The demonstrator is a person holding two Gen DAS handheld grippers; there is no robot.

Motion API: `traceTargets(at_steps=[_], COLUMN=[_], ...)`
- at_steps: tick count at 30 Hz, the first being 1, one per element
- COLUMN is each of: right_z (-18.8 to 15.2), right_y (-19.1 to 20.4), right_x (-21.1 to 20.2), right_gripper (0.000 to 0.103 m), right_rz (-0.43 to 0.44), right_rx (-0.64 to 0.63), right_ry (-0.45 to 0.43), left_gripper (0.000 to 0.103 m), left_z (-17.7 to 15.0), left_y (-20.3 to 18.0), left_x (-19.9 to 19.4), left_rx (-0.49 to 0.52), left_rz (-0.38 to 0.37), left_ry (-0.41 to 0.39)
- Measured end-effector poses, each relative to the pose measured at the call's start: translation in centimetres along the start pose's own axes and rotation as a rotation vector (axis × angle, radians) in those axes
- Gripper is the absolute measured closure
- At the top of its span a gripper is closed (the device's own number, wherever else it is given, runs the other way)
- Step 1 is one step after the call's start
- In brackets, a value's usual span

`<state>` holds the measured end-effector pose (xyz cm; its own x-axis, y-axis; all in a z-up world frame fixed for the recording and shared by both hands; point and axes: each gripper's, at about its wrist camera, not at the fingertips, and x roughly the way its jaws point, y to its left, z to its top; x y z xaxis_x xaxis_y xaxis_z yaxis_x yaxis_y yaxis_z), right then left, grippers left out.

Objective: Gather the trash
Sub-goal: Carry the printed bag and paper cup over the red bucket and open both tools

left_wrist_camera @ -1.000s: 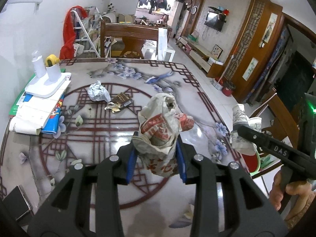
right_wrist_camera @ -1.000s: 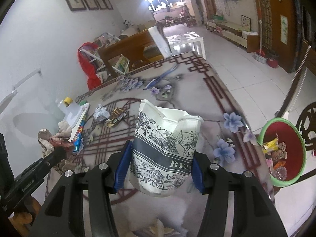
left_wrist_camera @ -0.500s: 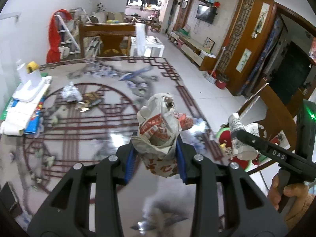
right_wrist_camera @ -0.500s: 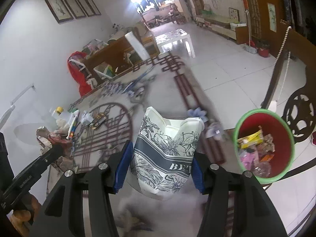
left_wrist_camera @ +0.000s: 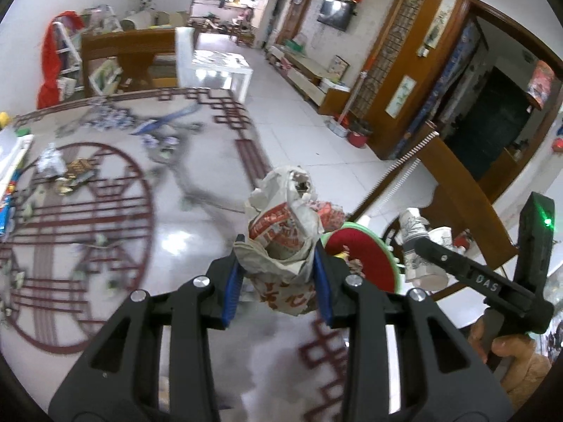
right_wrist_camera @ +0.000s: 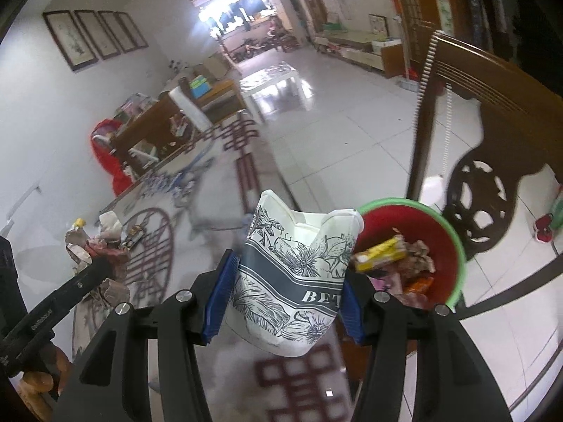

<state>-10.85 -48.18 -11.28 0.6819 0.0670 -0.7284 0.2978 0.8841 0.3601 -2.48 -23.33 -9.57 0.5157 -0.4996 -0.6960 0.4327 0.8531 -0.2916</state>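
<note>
Nearest, the left gripper (left_wrist_camera: 278,277) pinches a crumpled red-printed paper bag (left_wrist_camera: 286,235); the right gripper (right_wrist_camera: 283,293) clamps a squashed floral paper cup (right_wrist_camera: 299,274). Just beyond sits the green-rimmed red bin (right_wrist_camera: 454,242): carrying step, next needs release over it

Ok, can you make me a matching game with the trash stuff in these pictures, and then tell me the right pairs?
Things:
1. crumpled paper bag
2. flowery paper cup
3. bin
4. foil ball

Places:
A. lying on the table
B. squeezed in the right gripper
C. on the floor beside the table, trash inside
D. squeezed in the left gripper

Pairs: 1-D, 2-B, 3-C, 4-A
</note>
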Motion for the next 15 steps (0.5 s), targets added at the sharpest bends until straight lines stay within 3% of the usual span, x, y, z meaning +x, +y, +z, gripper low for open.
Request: traceTargets(at_steps=[15], right_z=[0.8], right_y=[-10.1], right_x=[0.4], right_gripper=[0.05], right_rz=[-0.121], right_rx=[0.131], right_ry=[0.03], left_gripper=[0.069], left_z=[1.5], left_y=[-9.9], left_x=[9.9], left_rx=[0.123], left_rz=[-0.154], left_ry=[0.119])
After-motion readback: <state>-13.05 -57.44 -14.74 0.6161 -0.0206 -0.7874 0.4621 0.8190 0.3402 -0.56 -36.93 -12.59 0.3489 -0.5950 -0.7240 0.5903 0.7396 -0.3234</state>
